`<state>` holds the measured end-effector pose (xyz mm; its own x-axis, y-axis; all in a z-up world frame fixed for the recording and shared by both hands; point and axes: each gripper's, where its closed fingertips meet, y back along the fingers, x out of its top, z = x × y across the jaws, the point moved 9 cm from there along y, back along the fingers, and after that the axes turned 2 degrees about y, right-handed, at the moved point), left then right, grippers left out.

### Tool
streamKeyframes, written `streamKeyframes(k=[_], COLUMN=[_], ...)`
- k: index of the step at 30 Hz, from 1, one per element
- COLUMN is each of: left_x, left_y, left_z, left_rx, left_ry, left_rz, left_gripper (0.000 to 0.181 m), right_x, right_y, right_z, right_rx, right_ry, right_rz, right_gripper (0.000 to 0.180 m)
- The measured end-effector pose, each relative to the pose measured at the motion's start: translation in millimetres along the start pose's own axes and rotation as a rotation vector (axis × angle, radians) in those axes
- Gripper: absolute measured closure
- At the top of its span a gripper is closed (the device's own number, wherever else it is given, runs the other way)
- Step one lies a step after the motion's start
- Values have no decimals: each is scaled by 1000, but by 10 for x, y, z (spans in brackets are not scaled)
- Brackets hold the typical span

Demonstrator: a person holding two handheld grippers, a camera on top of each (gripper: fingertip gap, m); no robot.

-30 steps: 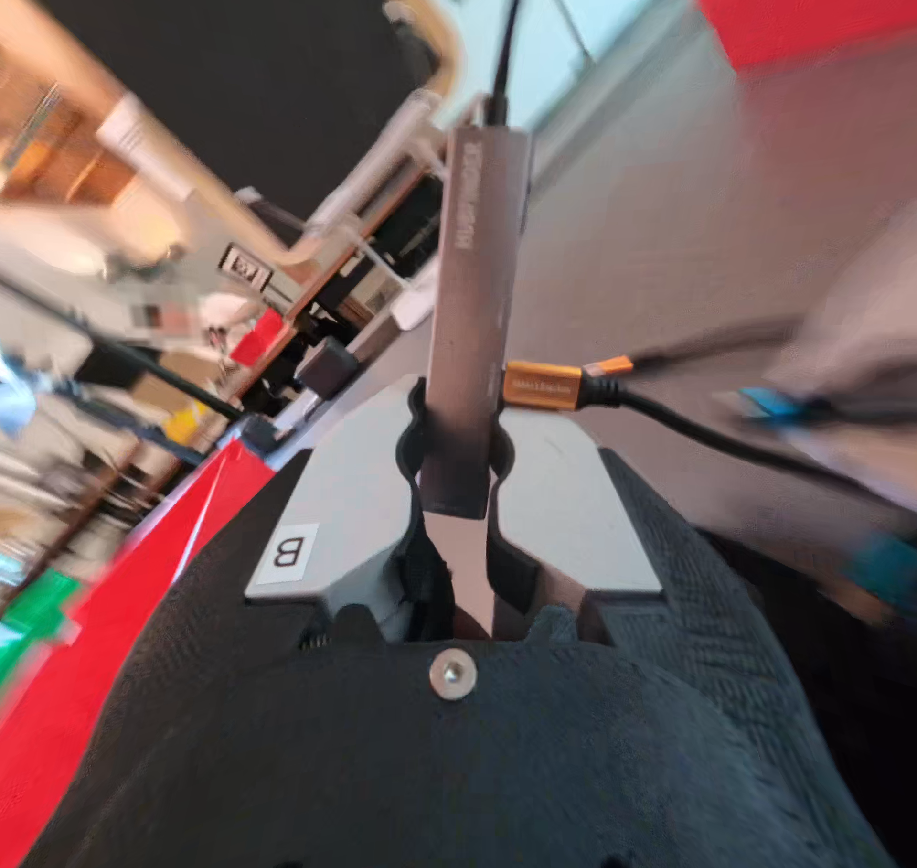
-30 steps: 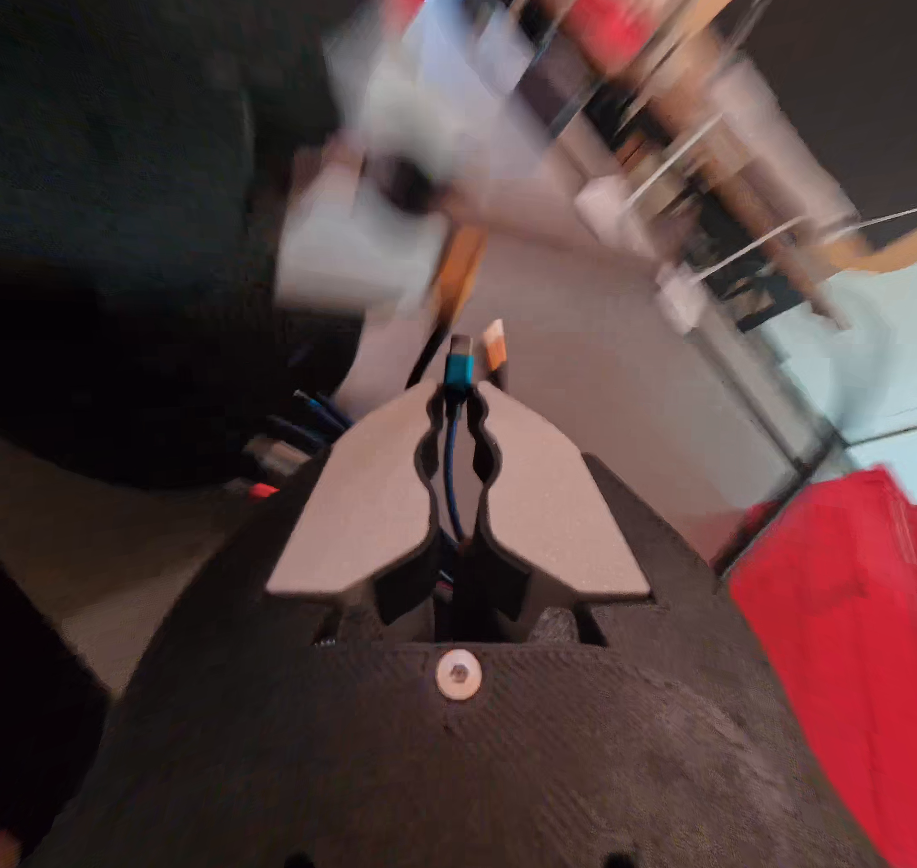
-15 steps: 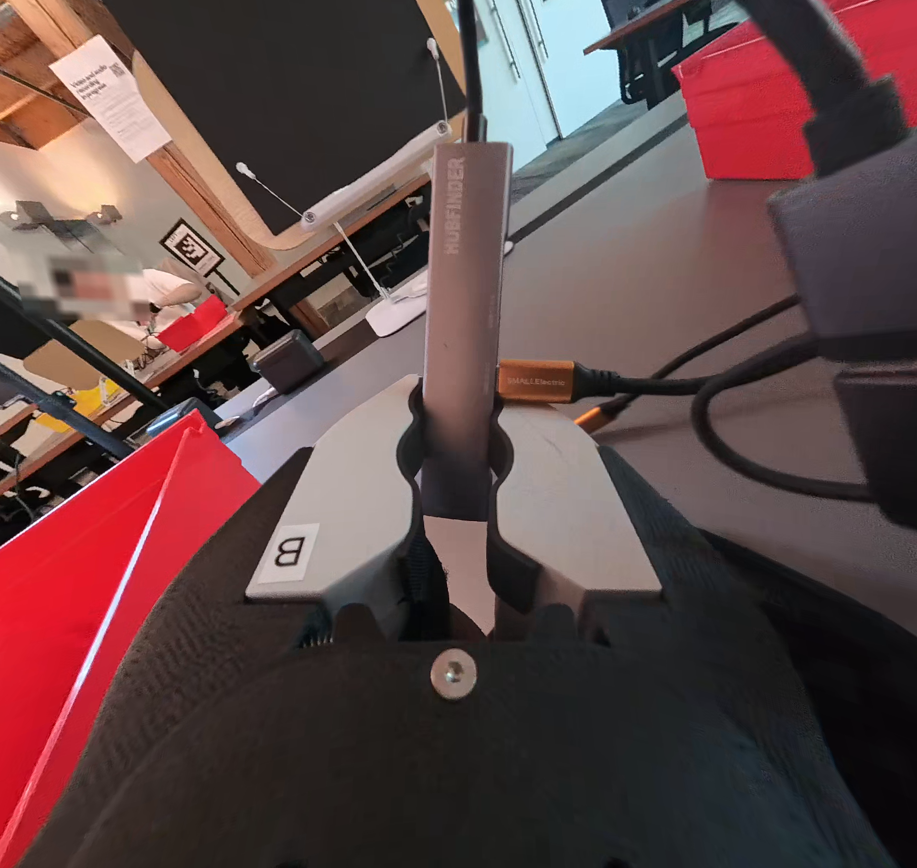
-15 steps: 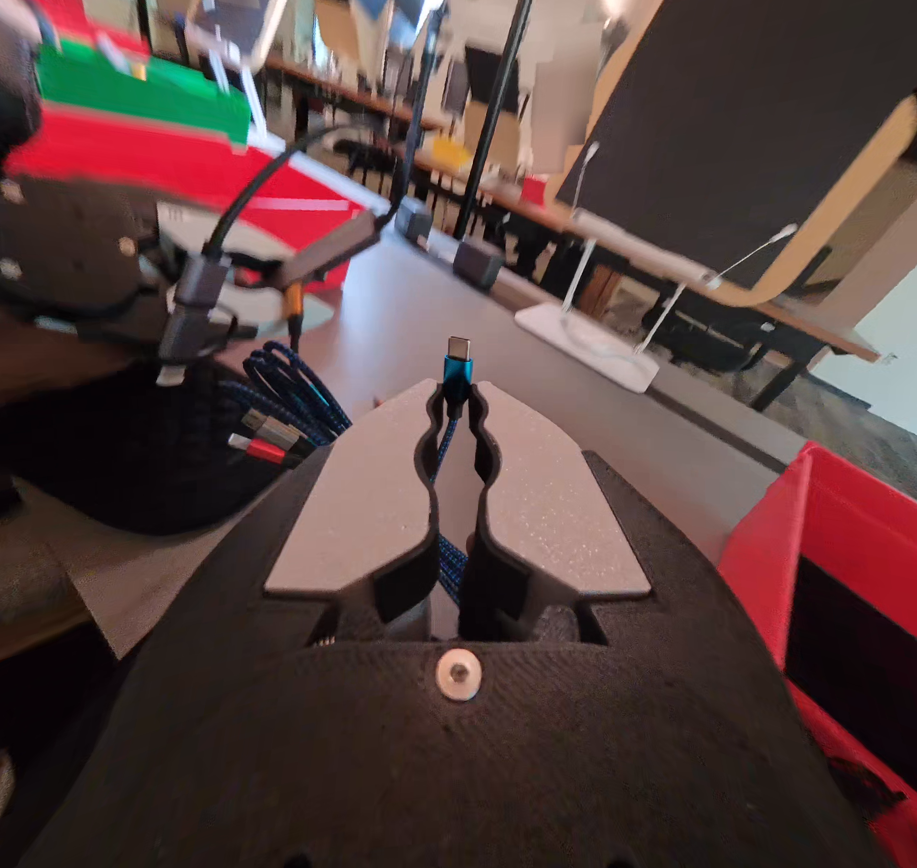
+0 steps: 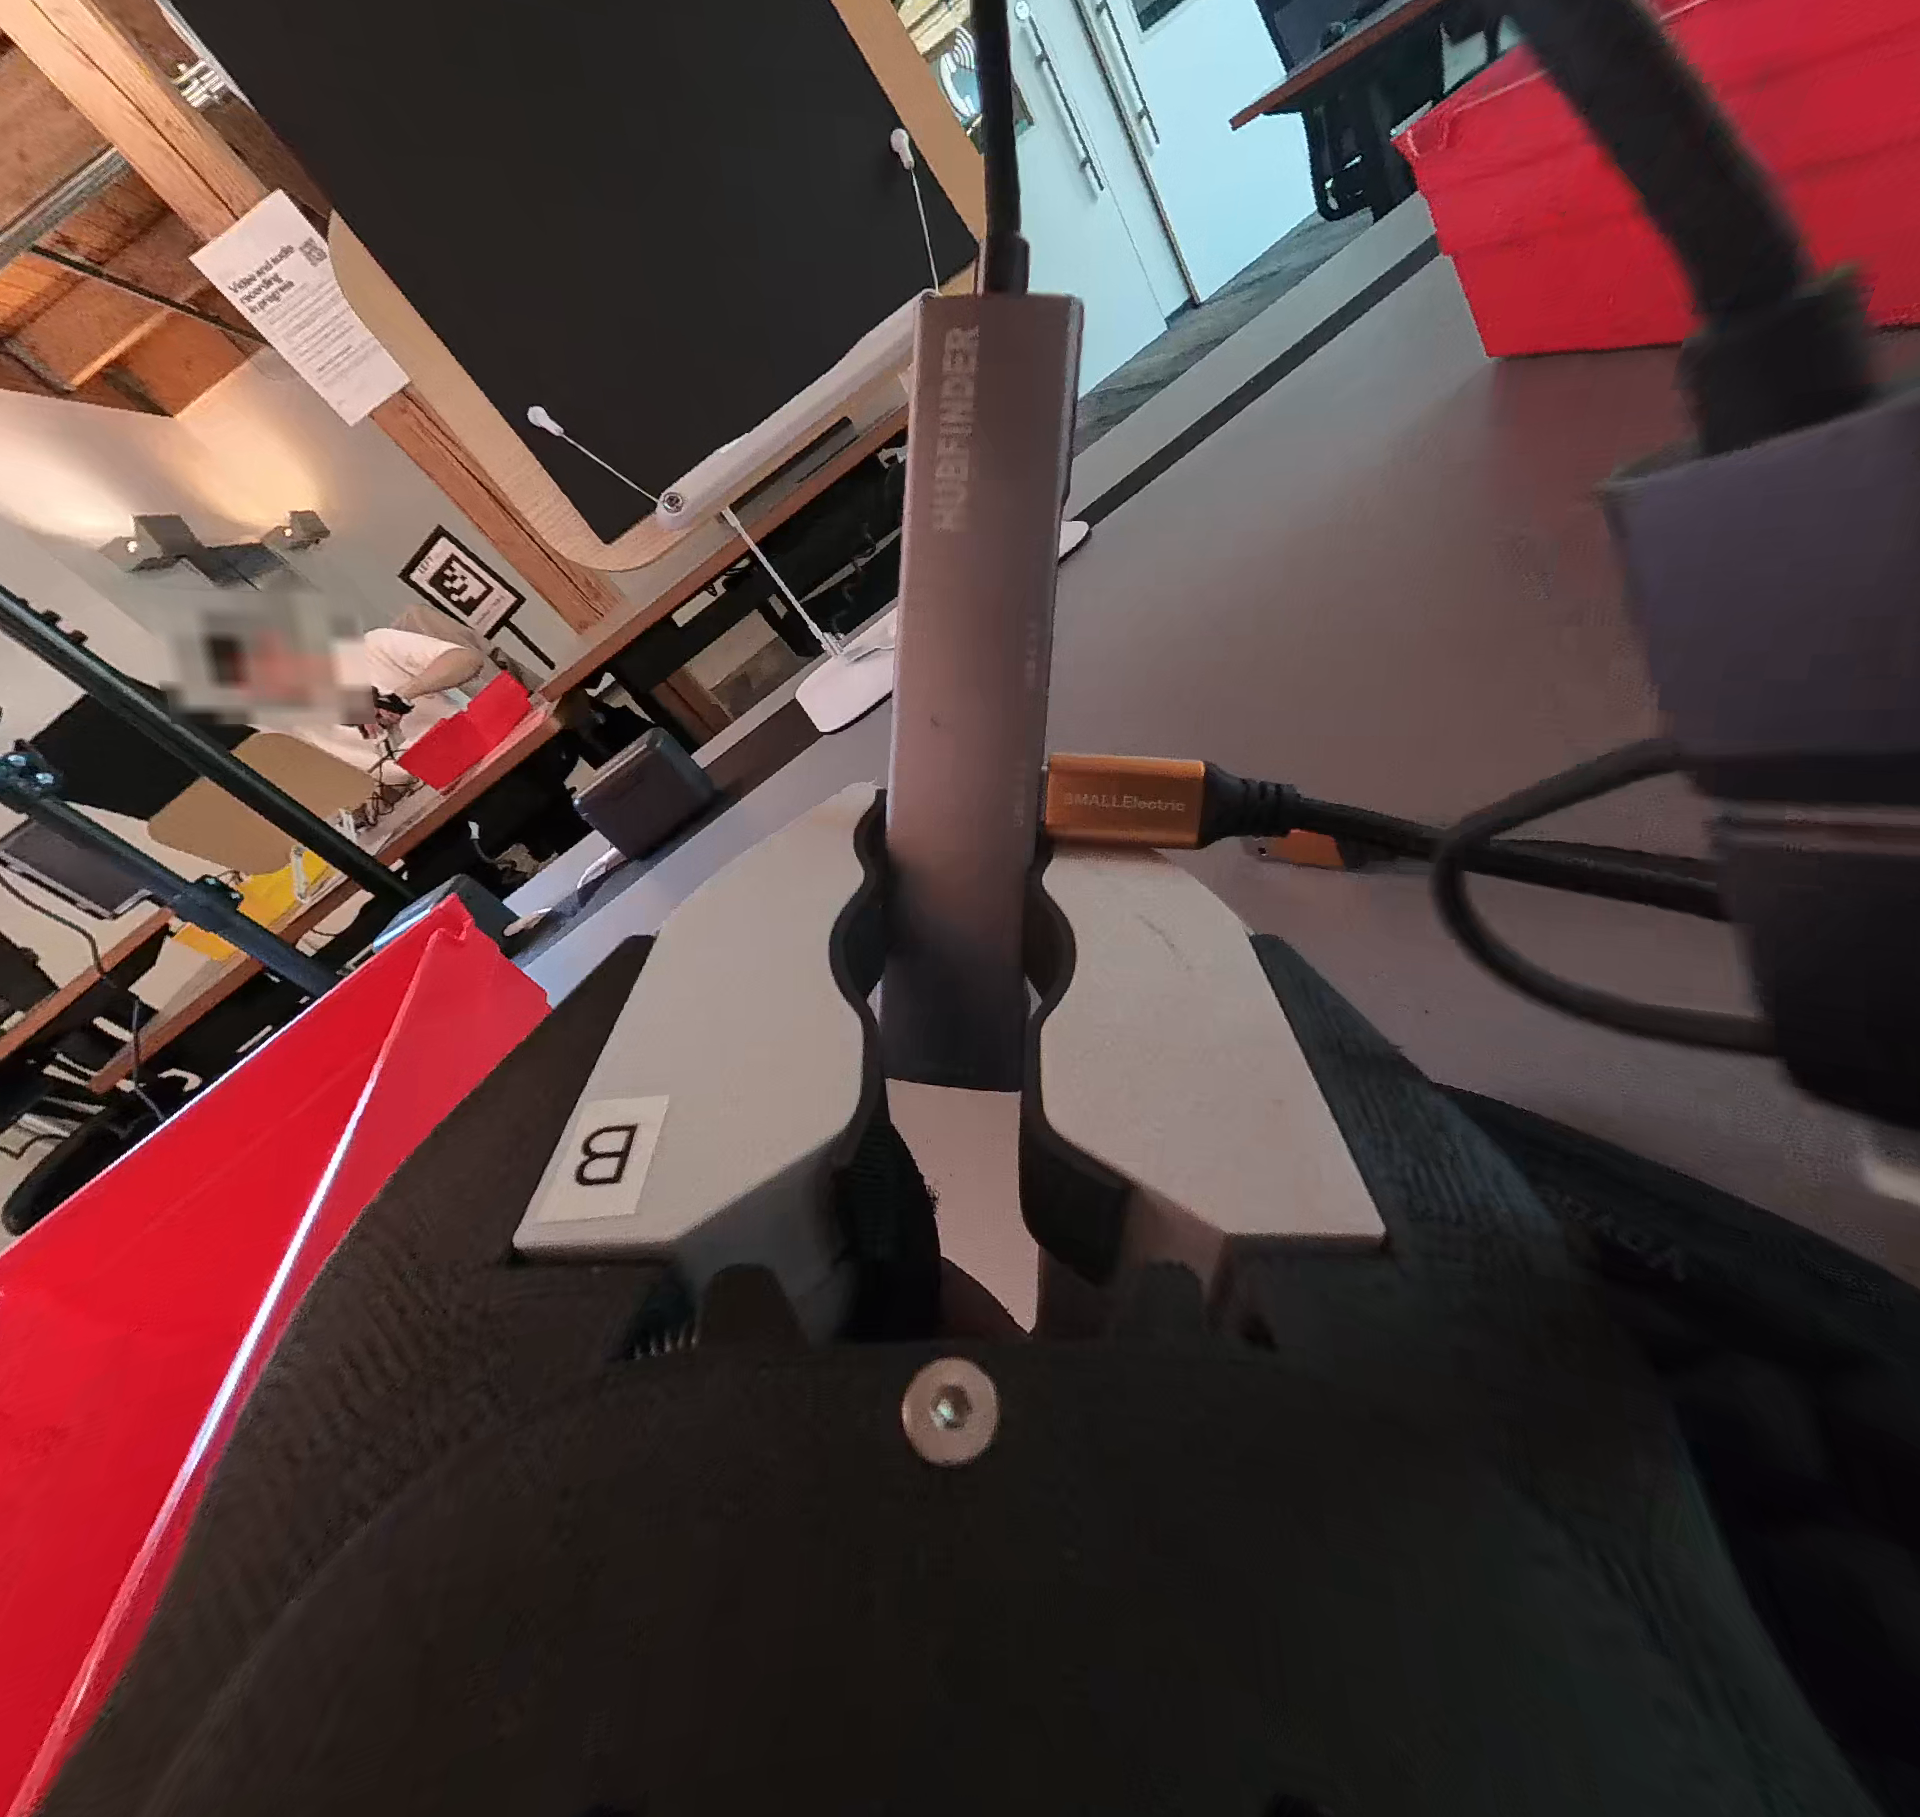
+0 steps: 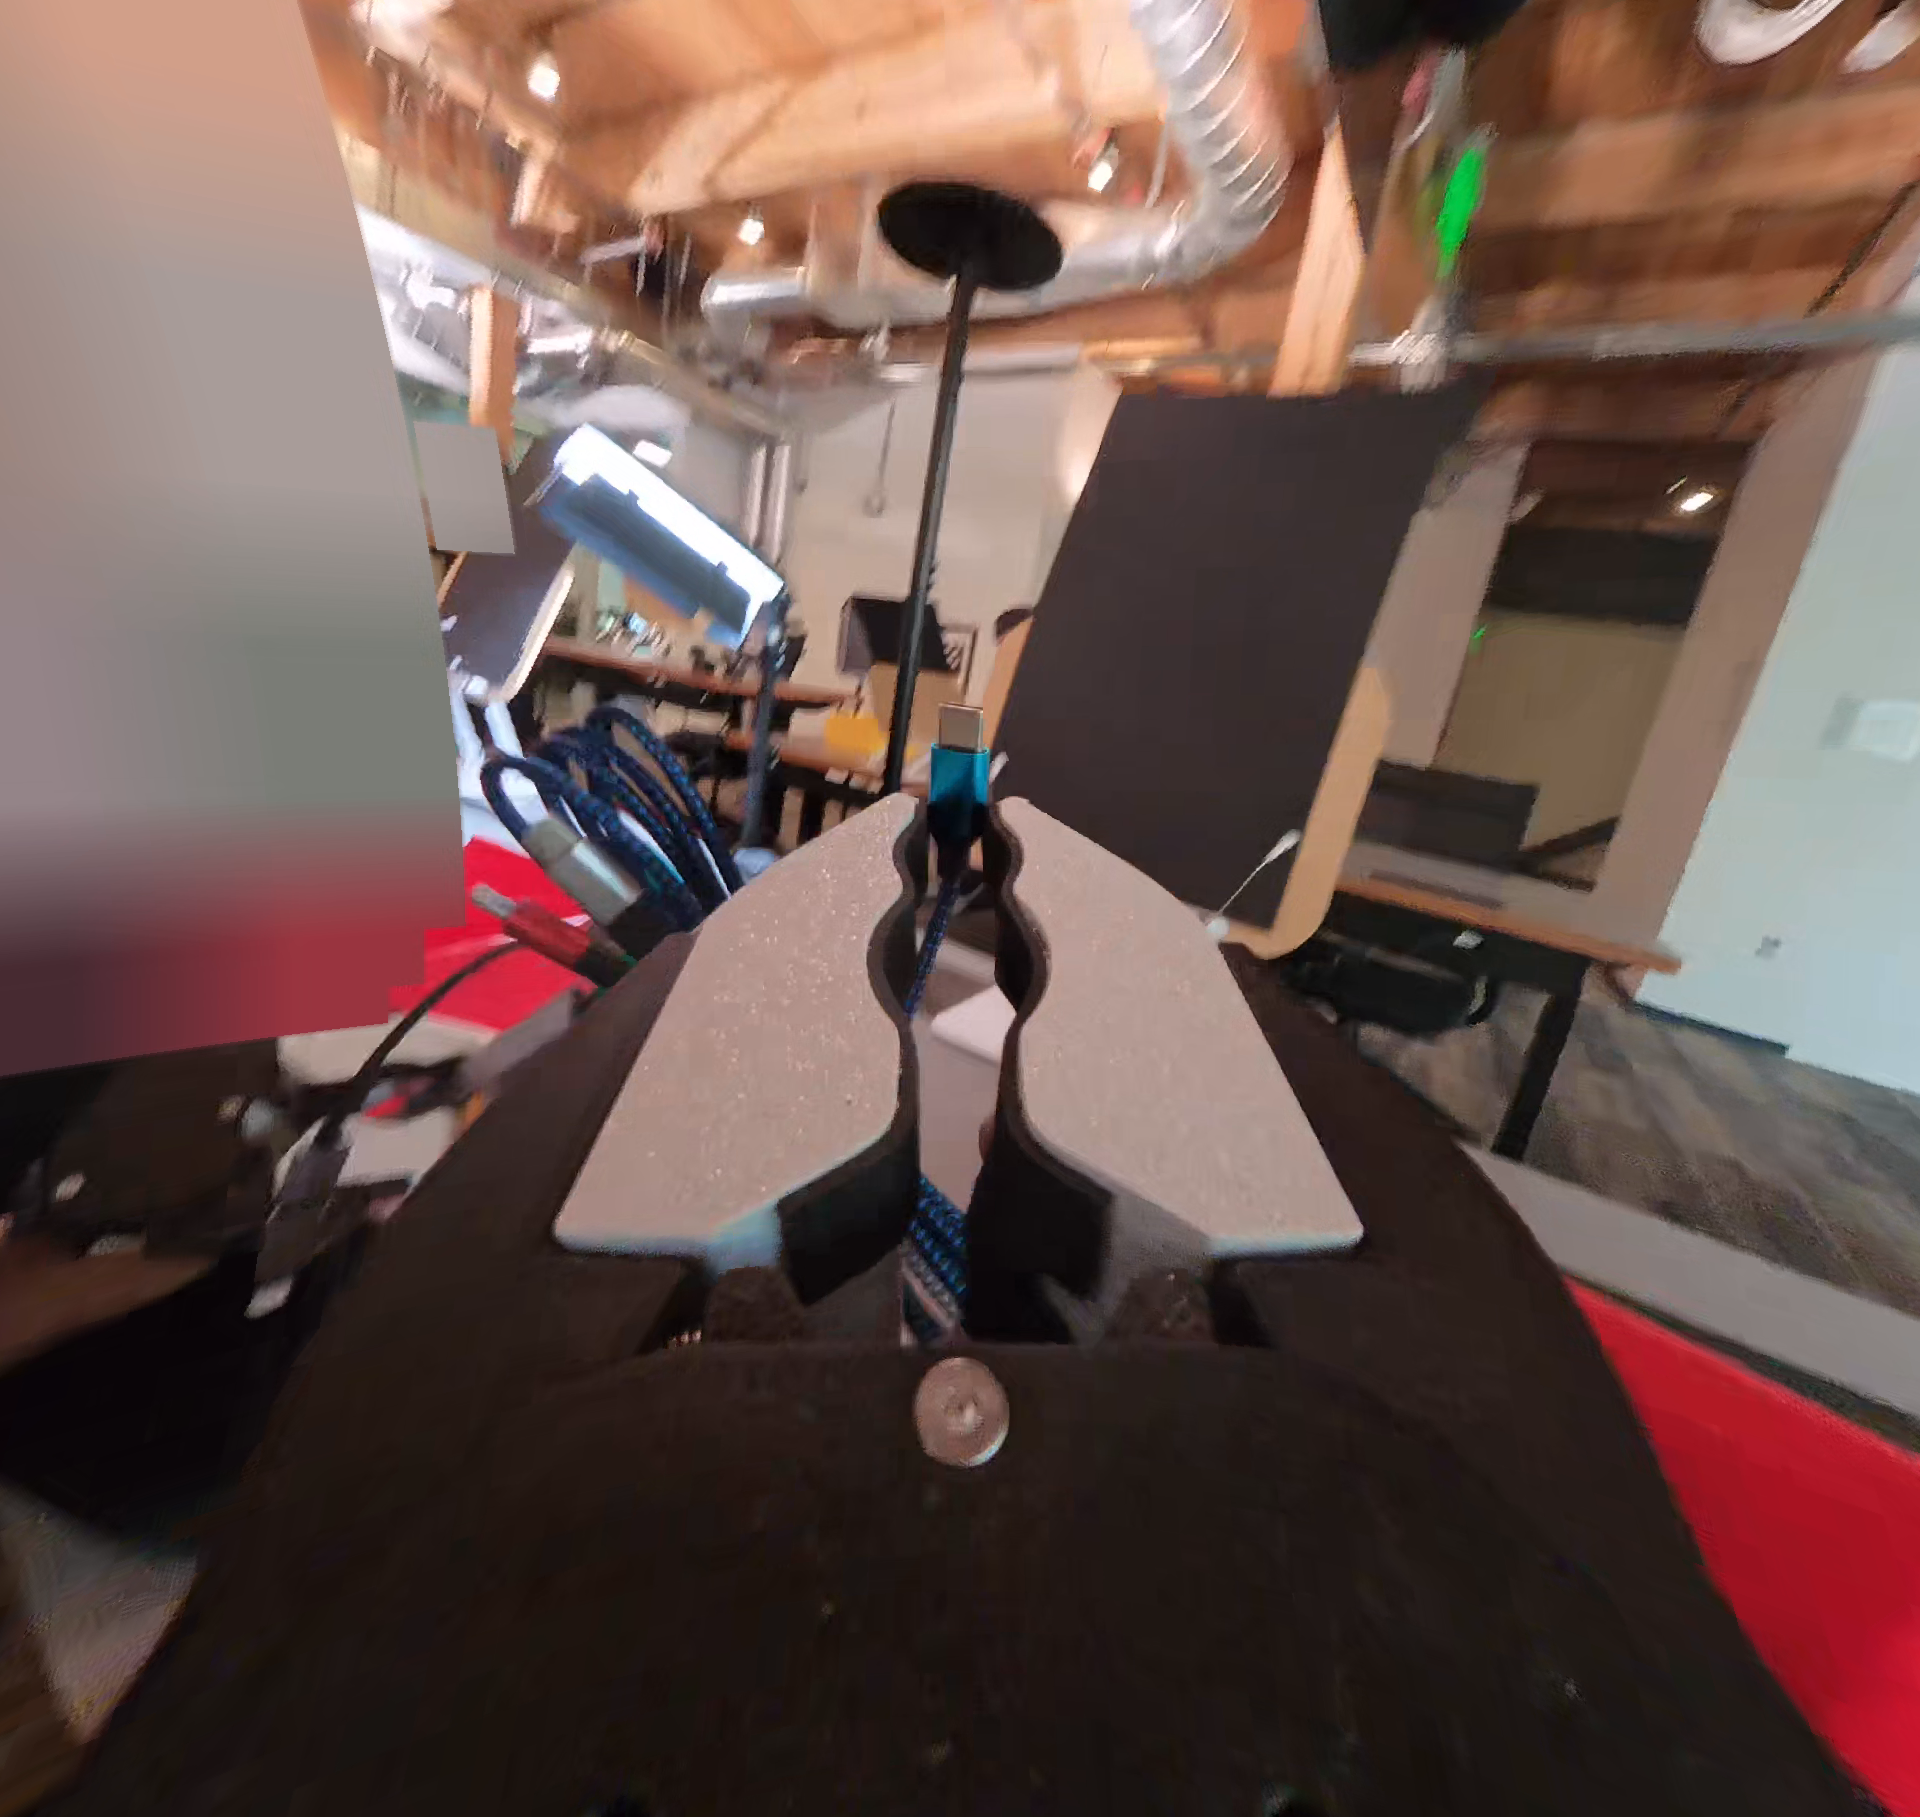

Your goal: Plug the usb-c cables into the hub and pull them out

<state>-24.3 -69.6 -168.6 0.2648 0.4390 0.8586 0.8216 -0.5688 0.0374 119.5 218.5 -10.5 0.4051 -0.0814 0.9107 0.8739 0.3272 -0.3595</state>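
My left gripper is shut on a slim grey hub that stands up between its fingers, above the grey table. An orange-ended USB-C cable is plugged into the hub's right side, and the hub's own black lead runs up from its top. My right gripper is shut on a blue braided USB-C cable; its blue plug sticks out past the fingertips and points up into the room. The hub does not show clearly in the right wrist view.
A dark plug on a thick black cord hangs close at the right of the left wrist view. Red bins stand at the left and far right. A bundle of blue braided cables lies left of my right gripper. A black stand pole rises behind. The left gripper's tips are roughly 30 cm from the right gripper's.
My right gripper has swung away from the hub and tilted upward, still holding the blue cable. The left gripper has steadied with the hub; the orange cable stays plugged in.
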Motion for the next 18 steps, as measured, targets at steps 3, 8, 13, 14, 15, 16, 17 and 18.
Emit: streamKeyframes(k=[3,8,13,14,15,16,17,18], left_x=[0,-3,-6,-7,-9,-9,-10,-9], left_y=[43,37,30,28,26,26,26,27], left_z=[-2,4,11,12,13,13,13,11], left_rx=[-10,-2,7,8,8,5,2,-1], left_ry=[9,-2,-25,-27,-28,-28,-26,-23], left_rz=[8,8,6,5,5,5,5,5], left_gripper=[158,158,158,158,158,158,158,158], right_x=[189,-102,-708,-807,-889,-957,-1016,-1073], right_y=[108,299,419,432,437,440,439,438], right_z=[270,655,907,931,945,949,952,950], right_rx=[-116,-262,-338,-350,-359,-359,-356,-349], right_ry=[67,157,215,225,239,243,234,215], right_rz=[44,-136,-432,-481,-512,-535,-564,-600], right_gripper=[171,171,170,170,170,170,170,170])
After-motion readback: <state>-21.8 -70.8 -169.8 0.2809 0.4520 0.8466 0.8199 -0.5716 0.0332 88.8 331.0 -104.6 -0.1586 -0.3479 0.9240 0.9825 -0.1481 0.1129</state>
